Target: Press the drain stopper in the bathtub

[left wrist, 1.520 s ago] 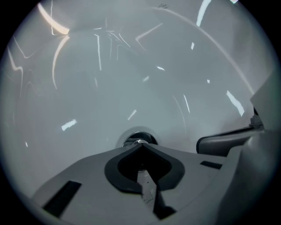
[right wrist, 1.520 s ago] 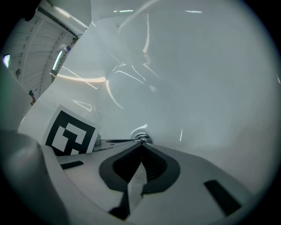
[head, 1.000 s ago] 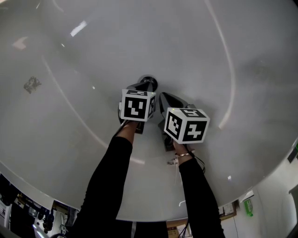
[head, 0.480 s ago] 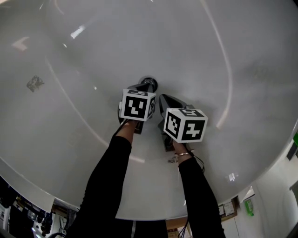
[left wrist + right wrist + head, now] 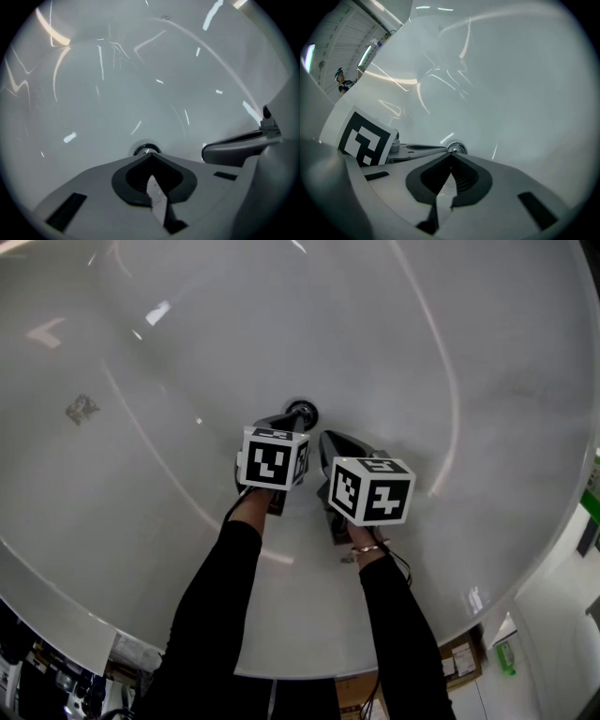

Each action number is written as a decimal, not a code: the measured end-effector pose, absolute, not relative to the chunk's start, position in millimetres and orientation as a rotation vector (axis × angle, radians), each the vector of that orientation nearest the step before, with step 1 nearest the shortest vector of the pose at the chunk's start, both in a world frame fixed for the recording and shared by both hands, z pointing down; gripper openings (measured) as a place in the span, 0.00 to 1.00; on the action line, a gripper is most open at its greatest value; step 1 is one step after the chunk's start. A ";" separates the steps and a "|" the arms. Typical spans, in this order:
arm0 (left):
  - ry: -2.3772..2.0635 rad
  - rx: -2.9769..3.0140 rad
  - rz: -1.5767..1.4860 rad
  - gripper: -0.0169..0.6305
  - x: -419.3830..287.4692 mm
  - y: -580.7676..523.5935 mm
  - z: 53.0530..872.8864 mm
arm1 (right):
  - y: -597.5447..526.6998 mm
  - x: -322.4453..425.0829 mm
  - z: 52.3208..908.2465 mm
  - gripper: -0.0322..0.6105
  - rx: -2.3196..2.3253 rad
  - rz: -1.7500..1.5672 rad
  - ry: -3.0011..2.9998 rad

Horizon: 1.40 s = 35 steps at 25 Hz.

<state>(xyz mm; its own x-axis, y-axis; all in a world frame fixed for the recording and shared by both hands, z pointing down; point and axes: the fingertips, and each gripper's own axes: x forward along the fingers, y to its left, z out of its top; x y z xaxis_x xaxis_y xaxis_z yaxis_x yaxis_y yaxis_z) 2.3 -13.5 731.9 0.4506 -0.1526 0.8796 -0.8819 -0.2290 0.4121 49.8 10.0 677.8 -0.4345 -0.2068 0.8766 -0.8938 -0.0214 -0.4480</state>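
Note:
The round chrome drain stopper (image 5: 303,412) sits in the floor of the white bathtub (image 5: 450,352). My left gripper (image 5: 294,418) is shut with nothing in it, and its tips lie right at the stopper's near edge. In the left gripper view the stopper (image 5: 145,150) peeks out just past the closed tips (image 5: 150,155); I cannot tell whether they touch. My right gripper (image 5: 325,436) is also shut and empty, just right of the left one and a little short of the stopper (image 5: 456,148).
The tub's curved walls rise all around, with a small grey mark (image 5: 82,408) on the left wall. The tub rim (image 5: 56,610) runs along the bottom of the head view, with room clutter beyond it. The person's black sleeves (image 5: 211,615) reach in from below.
Both grippers stay where they were, by the stopper. Only the head view has shifted slightly.

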 end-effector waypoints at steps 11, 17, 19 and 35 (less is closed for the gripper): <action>-0.915 1.695 0.885 0.04 -4.0 -14.0 702.3 | 3.4 44.7 657.6 0.05 1.159 1.488 -1.688; -0.929 1.711 0.873 0.04 -6.6 -15.2 676.4 | -0.4 48.1 638.6 0.05 1.169 1.460 -1.701; -0.937 1.718 0.863 0.04 -8.2 -15.0 664.5 | -1.6 48.2 630.3 0.05 1.170 1.450 -1.709; -0.984 1.745 0.835 0.04 -21.8 -5.8 602.4 | 4.1 45.5 582.3 0.05 1.165 1.419 -1.745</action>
<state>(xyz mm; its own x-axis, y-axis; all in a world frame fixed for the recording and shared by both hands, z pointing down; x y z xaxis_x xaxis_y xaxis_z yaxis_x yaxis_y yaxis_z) -21.8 -5.8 602.4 0.4467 -0.2528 0.8582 -0.8880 -0.2423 0.3909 45.5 4.1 582.3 -0.4355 -0.2564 0.8629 -0.8970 0.0438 -0.4398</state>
